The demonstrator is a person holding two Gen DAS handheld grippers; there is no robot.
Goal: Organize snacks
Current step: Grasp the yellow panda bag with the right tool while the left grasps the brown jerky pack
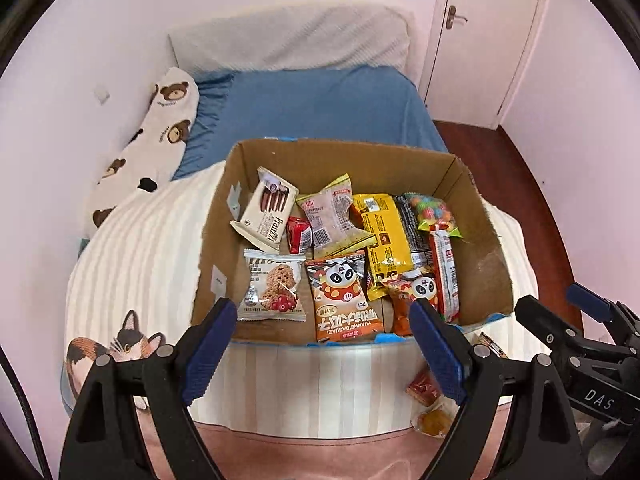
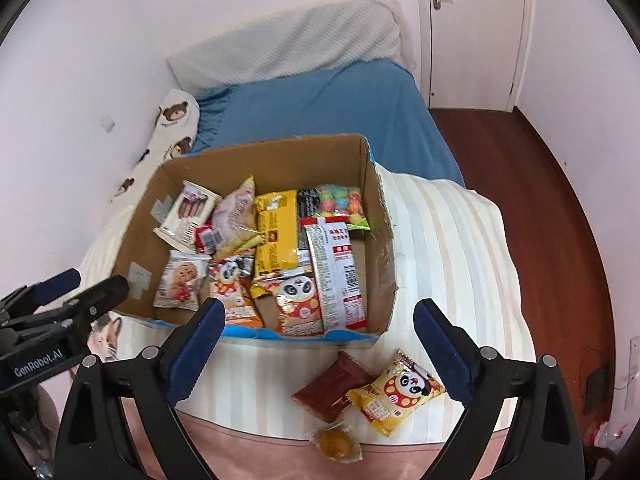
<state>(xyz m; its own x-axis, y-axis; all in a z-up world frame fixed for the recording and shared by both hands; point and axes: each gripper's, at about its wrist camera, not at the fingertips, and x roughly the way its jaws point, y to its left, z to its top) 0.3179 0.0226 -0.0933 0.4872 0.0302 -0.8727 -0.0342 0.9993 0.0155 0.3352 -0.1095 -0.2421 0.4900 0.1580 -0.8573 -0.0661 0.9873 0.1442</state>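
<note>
Both grippers, left gripper (image 1: pixel 324 344) and right gripper (image 2: pixel 320 344), gape unladen; cardboard box (image 2: pixel 256 160) hides lower snacks.

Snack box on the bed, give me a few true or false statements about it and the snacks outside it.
1. Both grippers, left and right, are open and empty. True.
2. The box holds many snack packets. True.
3. Every snack is already boxed. False: a yellow panda packet, a red packet and a small round snack lie on the blanket outside it.
4. The candy bag lies outside the box. False: it is inside, at a far corner.
</note>
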